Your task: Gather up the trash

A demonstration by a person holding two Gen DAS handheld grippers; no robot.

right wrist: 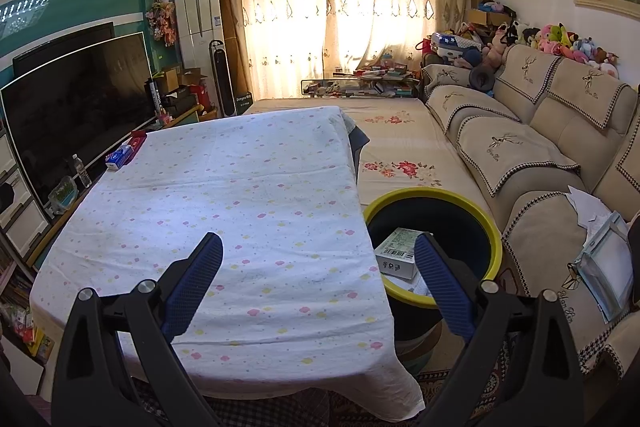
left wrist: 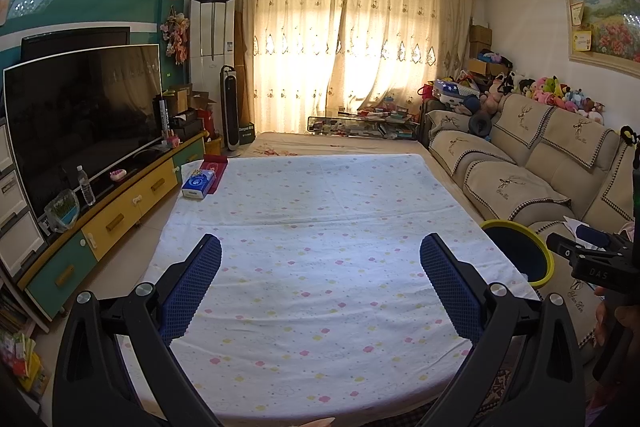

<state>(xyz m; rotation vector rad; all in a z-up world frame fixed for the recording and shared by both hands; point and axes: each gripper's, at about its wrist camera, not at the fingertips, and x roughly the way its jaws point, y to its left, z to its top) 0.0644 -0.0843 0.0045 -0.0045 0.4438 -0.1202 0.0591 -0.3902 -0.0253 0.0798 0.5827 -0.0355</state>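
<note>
Right hand-held gripper [right wrist: 318,251] gapes above table edge, bin [right wrist: 436,247] beside.

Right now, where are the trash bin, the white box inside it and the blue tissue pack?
Trash bin [right wrist: 494,231], right wrist view, on its yellow rim.
White box [right wrist: 394,255], right wrist view, on its labelled top face.
Blue tissue pack [left wrist: 199,184], left wrist view, on its blue top.
</note>
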